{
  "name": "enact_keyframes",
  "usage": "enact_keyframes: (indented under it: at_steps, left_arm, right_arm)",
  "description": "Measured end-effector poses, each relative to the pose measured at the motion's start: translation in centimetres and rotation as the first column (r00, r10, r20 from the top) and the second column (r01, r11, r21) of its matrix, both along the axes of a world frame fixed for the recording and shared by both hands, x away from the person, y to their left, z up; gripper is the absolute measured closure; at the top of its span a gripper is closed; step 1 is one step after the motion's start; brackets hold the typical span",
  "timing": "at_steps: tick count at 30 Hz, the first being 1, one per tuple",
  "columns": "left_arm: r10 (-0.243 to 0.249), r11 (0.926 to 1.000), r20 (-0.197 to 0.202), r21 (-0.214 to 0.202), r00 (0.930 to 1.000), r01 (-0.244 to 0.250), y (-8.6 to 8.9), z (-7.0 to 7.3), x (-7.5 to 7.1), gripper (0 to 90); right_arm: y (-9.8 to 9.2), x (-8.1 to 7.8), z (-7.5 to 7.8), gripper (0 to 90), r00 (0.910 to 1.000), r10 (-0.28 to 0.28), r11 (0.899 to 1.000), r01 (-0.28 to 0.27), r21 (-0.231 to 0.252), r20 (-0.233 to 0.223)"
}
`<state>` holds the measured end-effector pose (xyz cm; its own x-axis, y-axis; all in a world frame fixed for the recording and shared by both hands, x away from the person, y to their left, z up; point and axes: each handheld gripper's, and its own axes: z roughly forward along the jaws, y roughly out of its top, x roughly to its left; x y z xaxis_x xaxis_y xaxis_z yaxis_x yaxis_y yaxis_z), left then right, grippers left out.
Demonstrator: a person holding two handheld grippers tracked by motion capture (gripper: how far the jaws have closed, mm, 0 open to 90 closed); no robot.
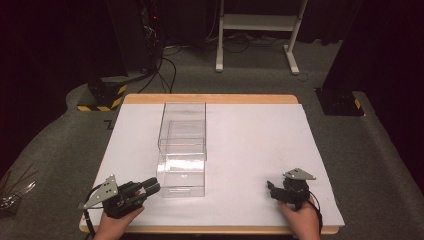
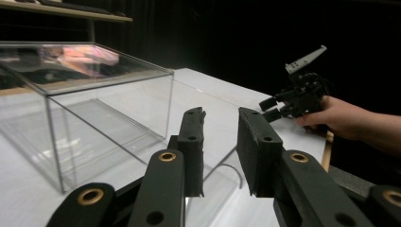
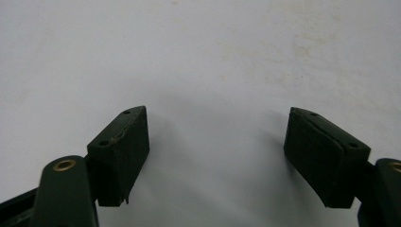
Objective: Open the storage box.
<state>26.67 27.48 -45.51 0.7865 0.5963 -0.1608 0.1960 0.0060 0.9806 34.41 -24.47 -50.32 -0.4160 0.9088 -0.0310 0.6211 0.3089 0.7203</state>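
Clear box (image 1: 182, 150); white table sheet (image 1: 260, 140); black left gripper (image 1: 150, 187), grey plate; black right gripper (image 1: 272, 190).

A clear, glossy plastic drawer box (image 1: 182, 150) is seen on a matt white sheet (image 1: 250, 145) edged by pale wood (image 1: 210, 98).

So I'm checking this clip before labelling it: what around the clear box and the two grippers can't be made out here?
- Clear drawer box, high view: glare and see-through walls hide whether anything lies inside.
- Left gripper, left gripper view: its jaws cover the drawer pull below, so any contact is unclear.
- Right gripper, high view: too small and dark to judge its jaws.
- Right gripper view: bare white table cover, slightly blurred.
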Motion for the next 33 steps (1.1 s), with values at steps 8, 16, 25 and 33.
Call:
enact_keyframes:
  at_steps: [8,16,25,33]
  left_arm:
    - [0.074,0.9972,0.015,-0.012,0.9971,-0.074,2.1,0.2,0.0,70.1]
    - [0.190,0.9819,0.013,-0.003,0.9818,-0.190,4.1,0.0,0.1,64.8]
    - [0.357,0.9283,-0.023,0.120,0.9338,-0.352,4.9,-1.0,1.0,55.6]
    - [0.499,0.8271,-0.053,0.326,0.8648,-0.458,4.9,-2.9,2.3,42.7]
  right_arm:
    - [0.0,0.0,0.0,23.2,1.0000,0.000,1.000,0.000,-0.001,0.001]
    - [0.0,0.0,0.0,23.2,1.0000,0.001,1.000,-0.001,-0.001,0.001]
    - [0.0,0.0,0.0,23.2,1.0000,0.000,1.000,0.000,0.000,0.000]
    - [0.0,0.0,0.0,23.2,1.0000,0.000,1.000,0.000,0.000,0.000]
